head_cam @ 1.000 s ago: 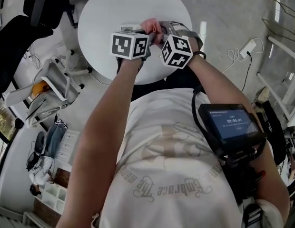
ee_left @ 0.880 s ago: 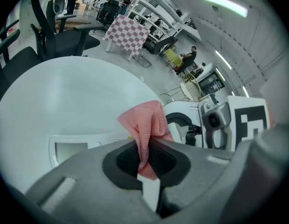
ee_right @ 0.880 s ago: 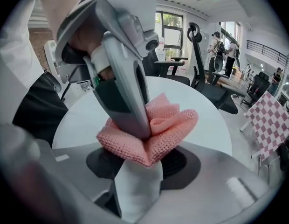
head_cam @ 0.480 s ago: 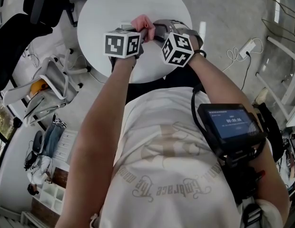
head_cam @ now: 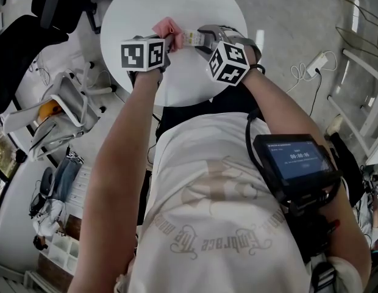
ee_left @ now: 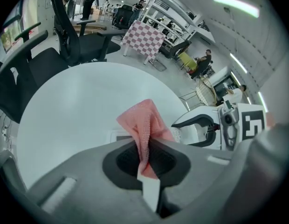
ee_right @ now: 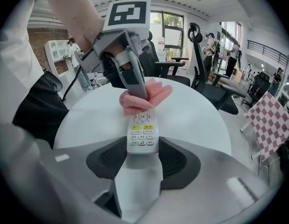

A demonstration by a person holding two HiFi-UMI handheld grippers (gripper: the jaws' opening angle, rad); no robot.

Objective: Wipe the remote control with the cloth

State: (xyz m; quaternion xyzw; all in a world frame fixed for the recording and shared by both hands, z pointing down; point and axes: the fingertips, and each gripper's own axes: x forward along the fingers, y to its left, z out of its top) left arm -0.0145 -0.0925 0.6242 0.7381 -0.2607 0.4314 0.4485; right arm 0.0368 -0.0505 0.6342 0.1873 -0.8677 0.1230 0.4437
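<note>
A white remote control (ee_right: 141, 135) with yellow and grey buttons lies lengthwise between the jaws of my right gripper (ee_right: 141, 146), which is shut on its near end. In the head view the remote control (head_cam: 192, 38) is held over the round white table (head_cam: 140, 8). My left gripper (ee_left: 147, 160) is shut on a pink cloth (ee_left: 147, 125). The cloth (ee_right: 143, 97) rests on the far end of the remote, covering its top. In the head view the cloth (head_cam: 166, 27) shows just past the left gripper's marker cube (head_cam: 142, 55).
Black office chairs (ee_left: 79, 36) stand beyond the table's far side. A white rack (head_cam: 61, 112) and a shelf with clutter stand on the floor to the left. A power strip with a cable (head_cam: 316, 61) lies on the floor to the right. A checkered board (ee_left: 143, 37) stands further off.
My left gripper has slid to the left with the cloth, along the remote toward its far end, baring the buttons. The right gripper has kept still.
</note>
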